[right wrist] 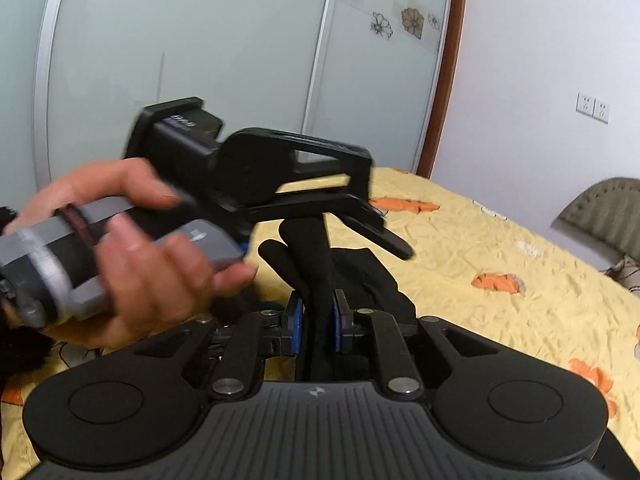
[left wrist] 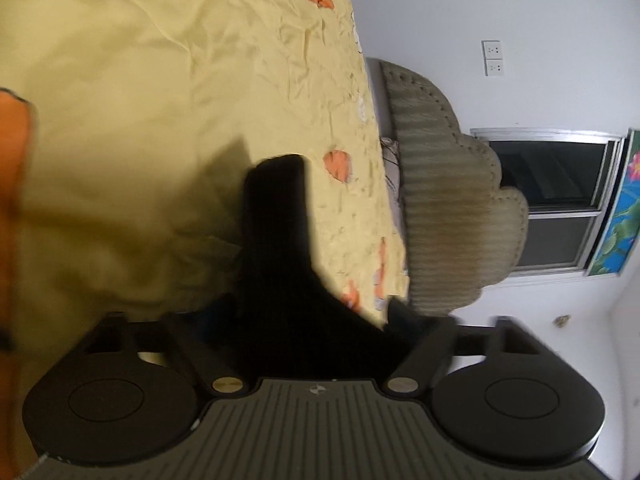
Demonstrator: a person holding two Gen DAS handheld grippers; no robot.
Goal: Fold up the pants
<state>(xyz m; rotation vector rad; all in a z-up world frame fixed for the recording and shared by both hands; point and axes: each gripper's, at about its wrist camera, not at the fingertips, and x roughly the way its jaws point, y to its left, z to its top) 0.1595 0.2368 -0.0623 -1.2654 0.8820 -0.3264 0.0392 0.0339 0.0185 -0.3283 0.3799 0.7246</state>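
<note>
Right hand-held gripper (right wrist: 318, 320) pinches black pants (right wrist: 320, 264); left hand-held gripper (right wrist: 372, 220), tilted, jaws spread.

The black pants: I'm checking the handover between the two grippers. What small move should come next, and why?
Probably close the left gripper on the black pants. The right gripper already pinches a bunched fold of them above the yellow bedsheet, while the left jaws sit over the cloth but look not yet closed on it.
</note>
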